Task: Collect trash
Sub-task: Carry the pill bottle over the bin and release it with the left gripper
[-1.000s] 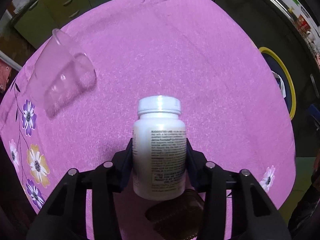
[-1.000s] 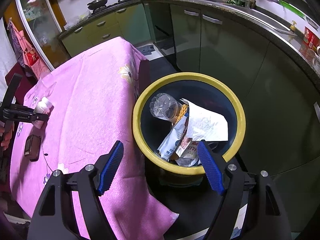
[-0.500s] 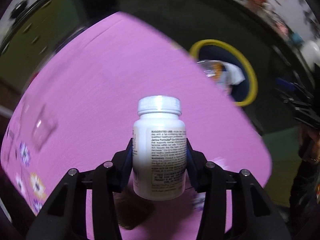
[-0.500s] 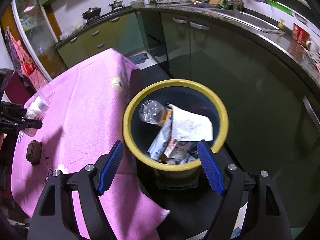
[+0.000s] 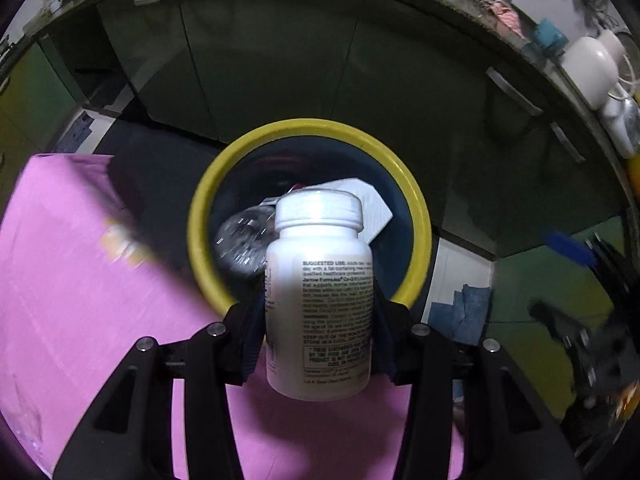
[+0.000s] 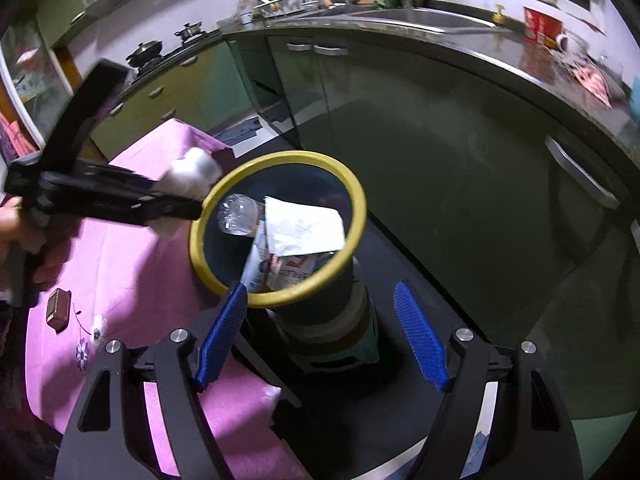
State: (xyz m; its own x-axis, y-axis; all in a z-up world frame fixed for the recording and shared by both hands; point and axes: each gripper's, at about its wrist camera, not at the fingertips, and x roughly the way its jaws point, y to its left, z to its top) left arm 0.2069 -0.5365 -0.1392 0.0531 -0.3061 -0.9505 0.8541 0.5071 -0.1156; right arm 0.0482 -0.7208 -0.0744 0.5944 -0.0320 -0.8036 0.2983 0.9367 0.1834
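My left gripper [image 5: 318, 312] is shut on a white pill bottle [image 5: 318, 292] with a printed label, held upright just before the near rim of the yellow-rimmed trash bin [image 5: 416, 208]. In the right wrist view the left gripper [image 6: 176, 204] holds the blurred bottle [image 6: 192, 172] at the bin's left rim [image 6: 360, 200]. The bin holds a clear plastic bottle [image 6: 240, 214], white paper [image 6: 300, 228] and cartons. My right gripper [image 6: 320, 332] is open and empty, in front of the bin.
A table with a pink flowered cloth [image 6: 132, 272] stands left of the bin, with a small brown object [image 6: 59, 310] on it. Dark green kitchen cabinets [image 6: 440, 152] curve behind the bin. Blue cloth [image 5: 468, 312] lies on the floor.
My left gripper has swung with the pill bottle from over the table to the bin's near rim. My right gripper has drawn closer to the bin, still open.
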